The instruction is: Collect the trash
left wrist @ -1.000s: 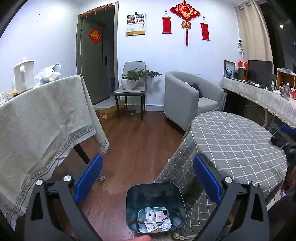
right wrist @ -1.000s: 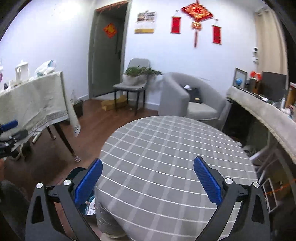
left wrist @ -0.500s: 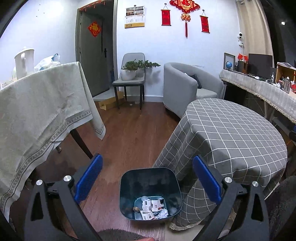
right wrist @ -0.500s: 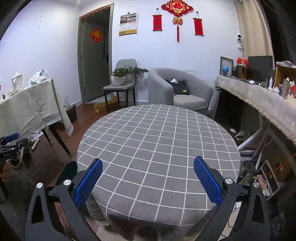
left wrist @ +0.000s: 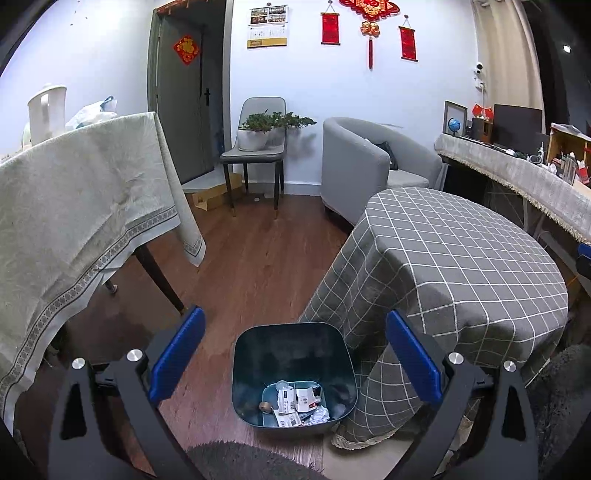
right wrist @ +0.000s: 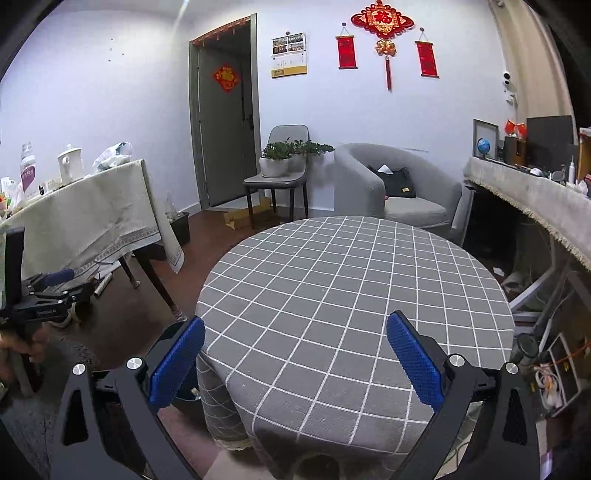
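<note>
Both the left tool (left wrist: 293, 350) and right tool (right wrist: 294, 350) gape apart, trash bin (left wrist: 293, 373) seemingly touching the tablecloth's hanging edge (left wrist: 369, 369)

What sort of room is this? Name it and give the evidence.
Likely a home living room that doubles as workspace: a grey armchair, a round table with a checked cloth, red festive hangings on the wall, and a cluttered desk with a monitor.

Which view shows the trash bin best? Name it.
The left wrist view: the trash bin sits in full view, open top up, paper scraps inside. The right wrist view shows almost nothing of it; the checkered table hides it.
</note>
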Demonstrator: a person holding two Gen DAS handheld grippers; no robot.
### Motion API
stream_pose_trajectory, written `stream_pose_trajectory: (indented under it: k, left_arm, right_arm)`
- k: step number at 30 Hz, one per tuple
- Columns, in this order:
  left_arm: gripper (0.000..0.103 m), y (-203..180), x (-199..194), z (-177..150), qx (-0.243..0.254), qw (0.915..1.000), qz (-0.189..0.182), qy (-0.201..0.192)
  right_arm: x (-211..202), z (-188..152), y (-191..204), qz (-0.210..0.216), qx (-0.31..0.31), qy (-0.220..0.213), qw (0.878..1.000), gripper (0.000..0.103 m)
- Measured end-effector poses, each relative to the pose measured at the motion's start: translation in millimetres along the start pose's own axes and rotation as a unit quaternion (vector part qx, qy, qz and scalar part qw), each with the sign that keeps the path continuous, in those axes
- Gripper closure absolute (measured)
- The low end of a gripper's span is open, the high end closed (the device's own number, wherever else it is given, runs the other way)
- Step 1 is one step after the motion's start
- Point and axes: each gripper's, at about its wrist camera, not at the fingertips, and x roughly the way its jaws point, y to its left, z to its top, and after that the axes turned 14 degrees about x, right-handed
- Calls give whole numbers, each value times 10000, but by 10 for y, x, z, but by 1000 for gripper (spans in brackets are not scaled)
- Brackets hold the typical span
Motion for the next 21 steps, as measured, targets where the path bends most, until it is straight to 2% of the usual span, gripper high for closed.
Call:
stream_pose_trajectory:
  k: [21]
  left_arm:
    - [4,-35,18,-7,12,10000,-23,12]
  right_arm:
    - [51,-15,42,-72,-31,100,9999,3]
